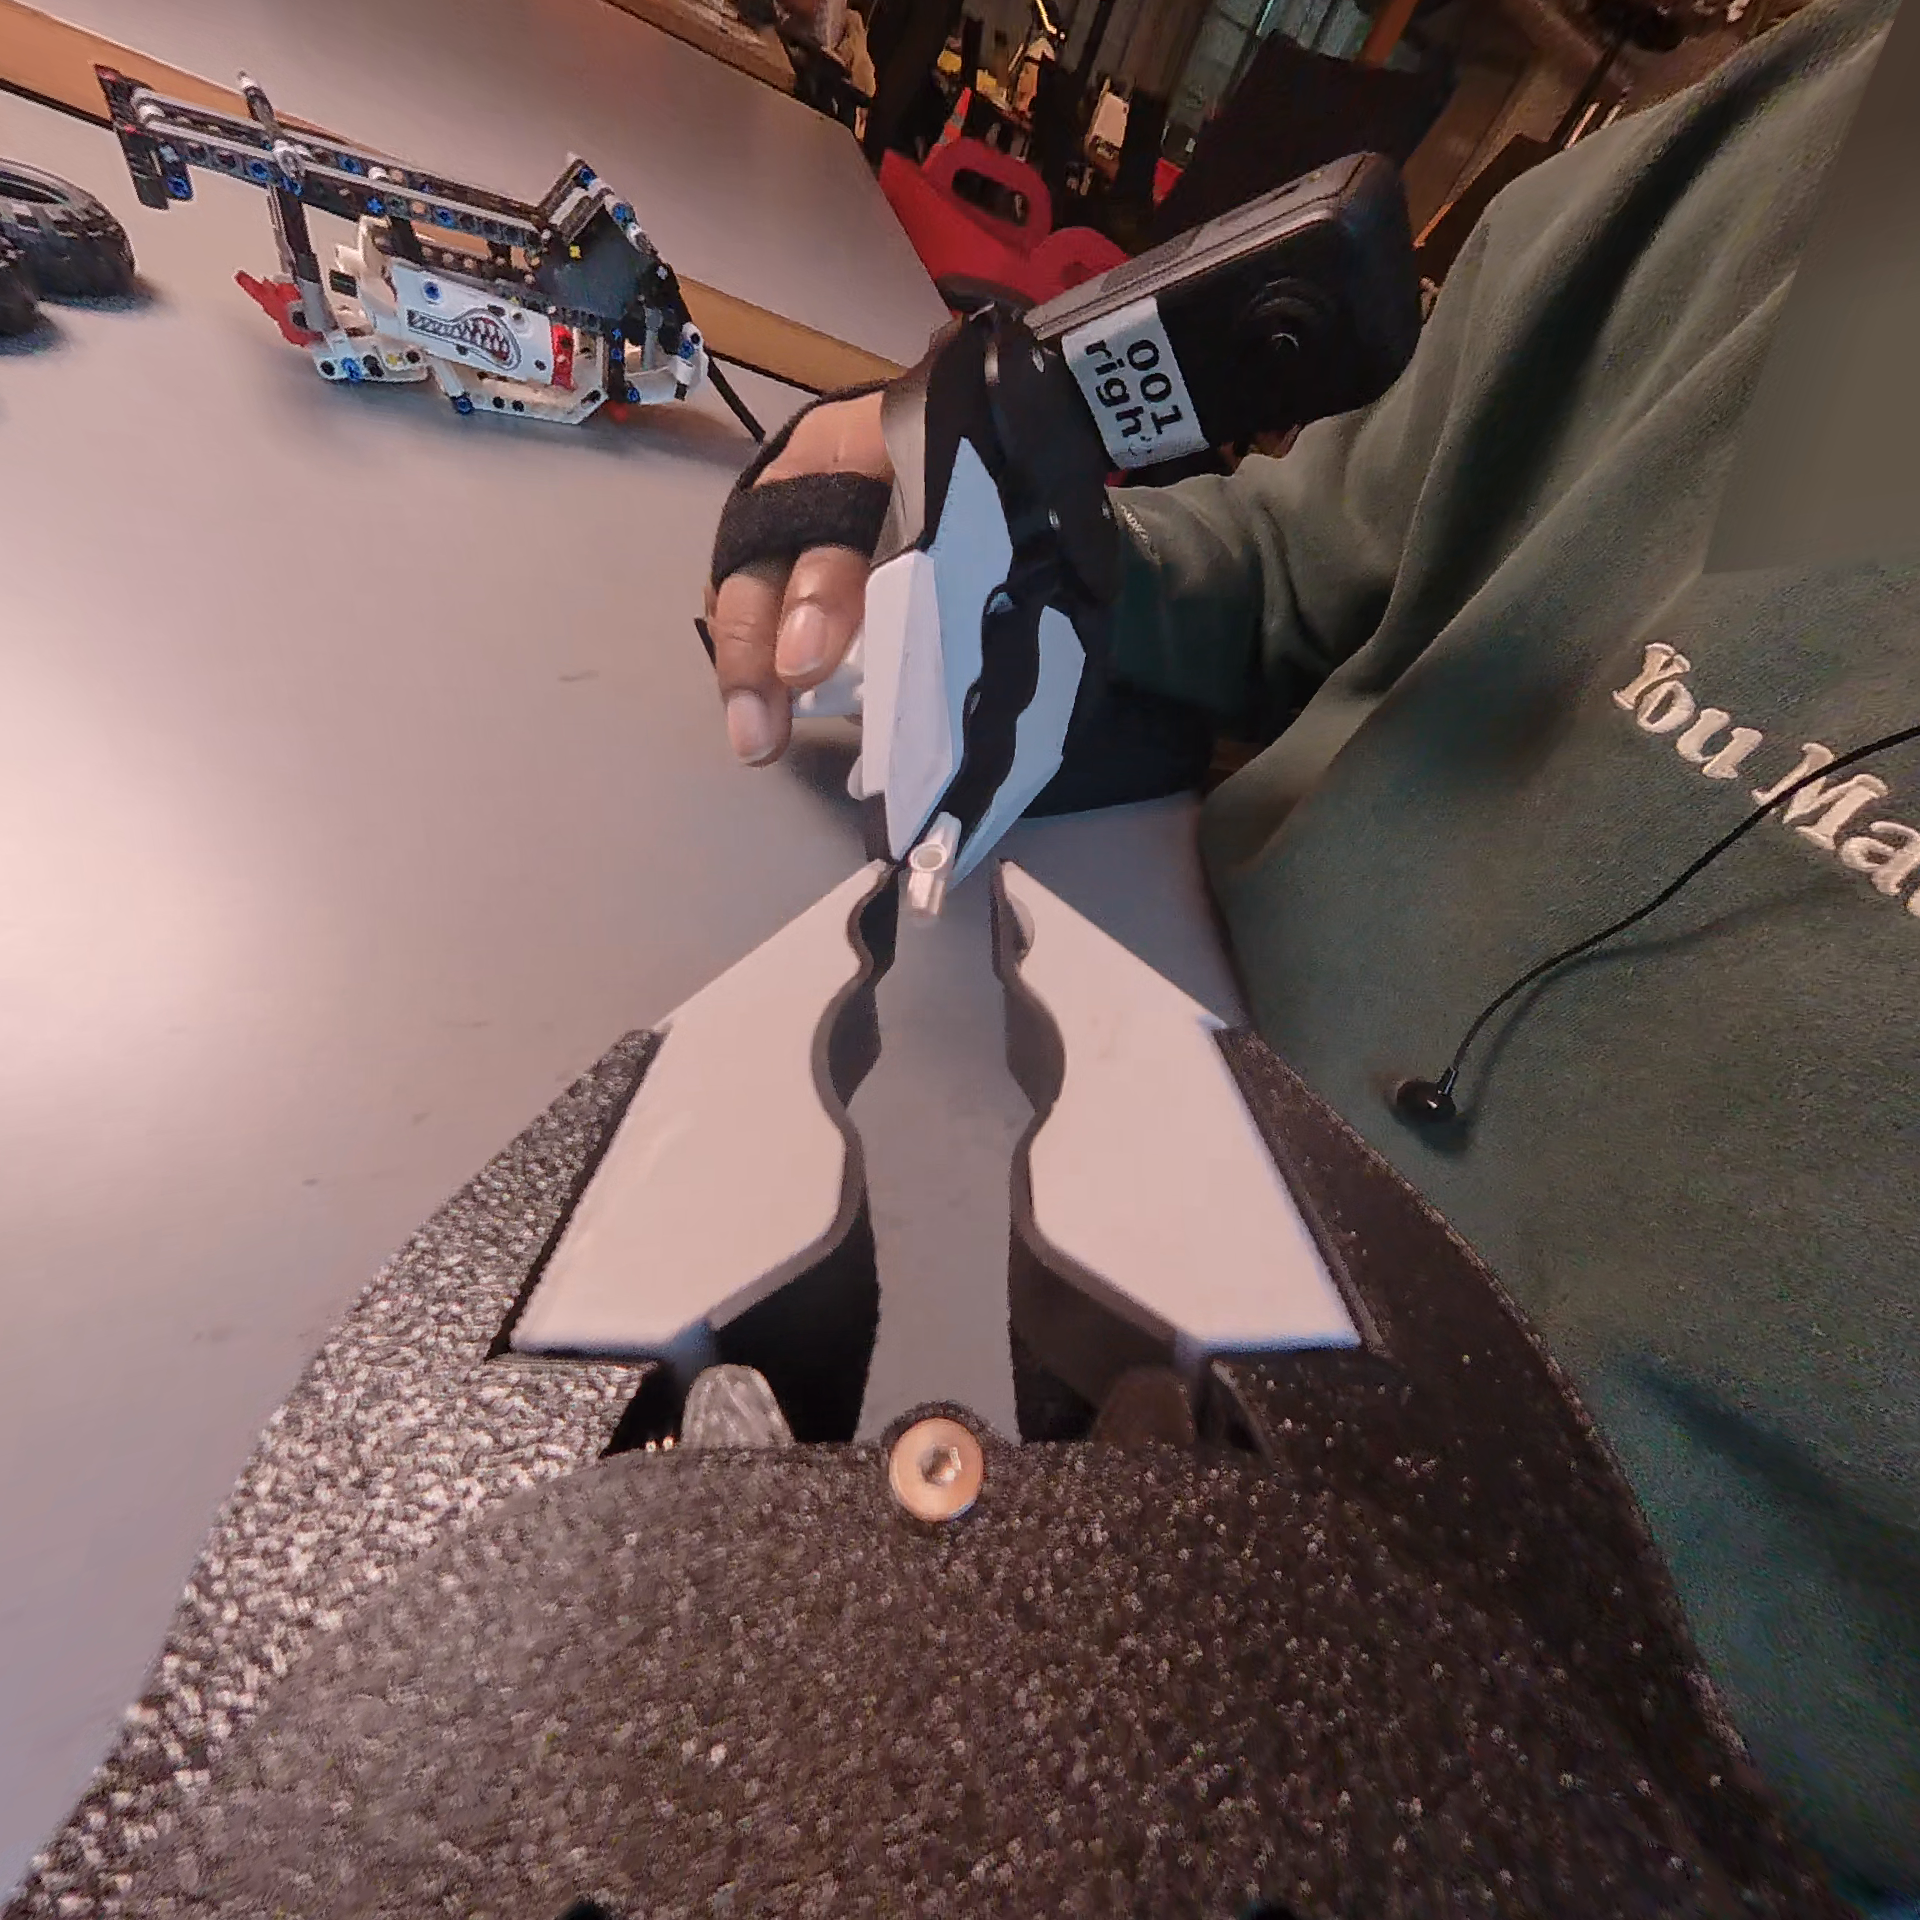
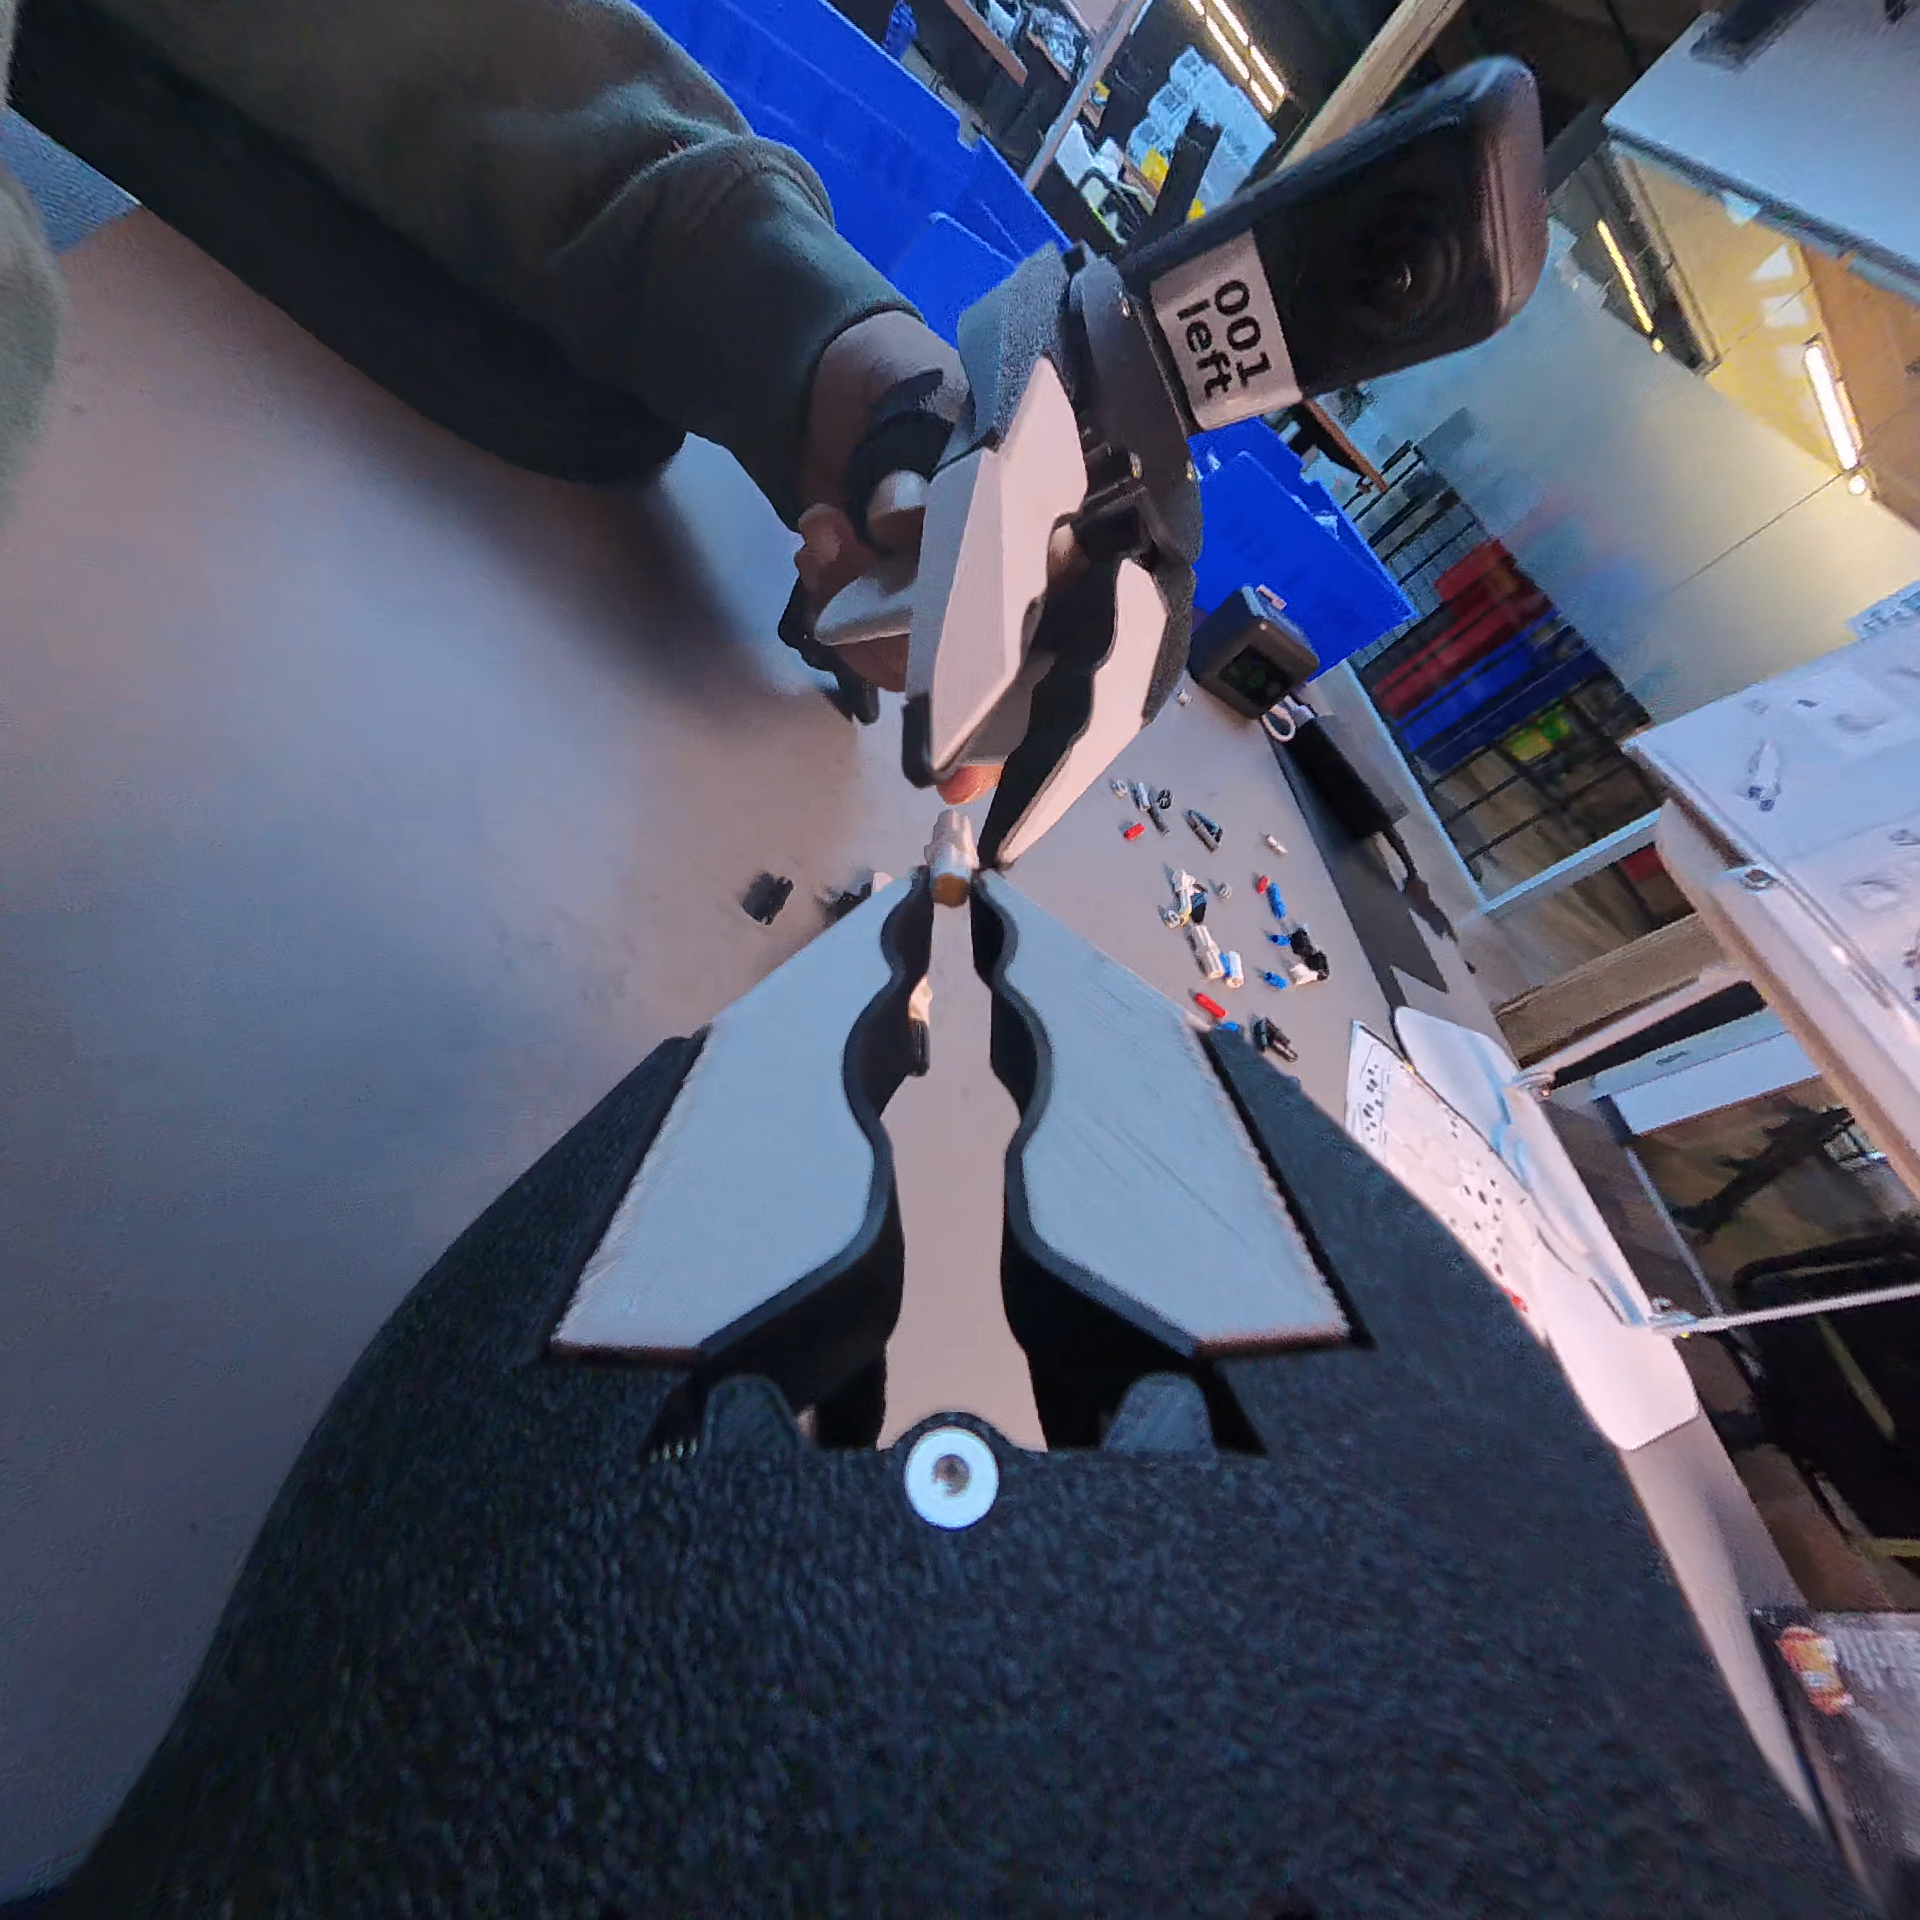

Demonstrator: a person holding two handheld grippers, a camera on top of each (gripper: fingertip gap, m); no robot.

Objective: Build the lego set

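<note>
worktop: wide, grey and matt; it carries everything, and the person in a green sweatshirt leans over its near edge.
lego model: the half-built set lies far back in the left wrist view, a long black beam frame over a white body with a printed toothy mouth, with a black tyre well apart to its left. neither gripper touches it.
loose parts: small pins and connectors in blue, red, black and white, scattered on the worktop to the right in the right wrist view, beside a printed sheet.
right gripper: its jaws are pressed nearly together, pinching the small white connector at the very tips, above the worktop.
left gripper: jaws spread, a clear gap between them, tips right at the connector; in the right wrist view one tip looks to be touching it or just beside it, i cannot tell which.
connector, other end: in the right wrist view a tan stub shows at the tips, likely a pin seated in it.
handling: very light, rigid, smooth plastic; it will not crush but could twist or pop out of a tip pinch. best held across its flat sides, mid-body, leaving the holes free.
step, as i judge it: a hand-over or a joining of small parts between the two grippers, ahead of fitting it to the model.
</note>
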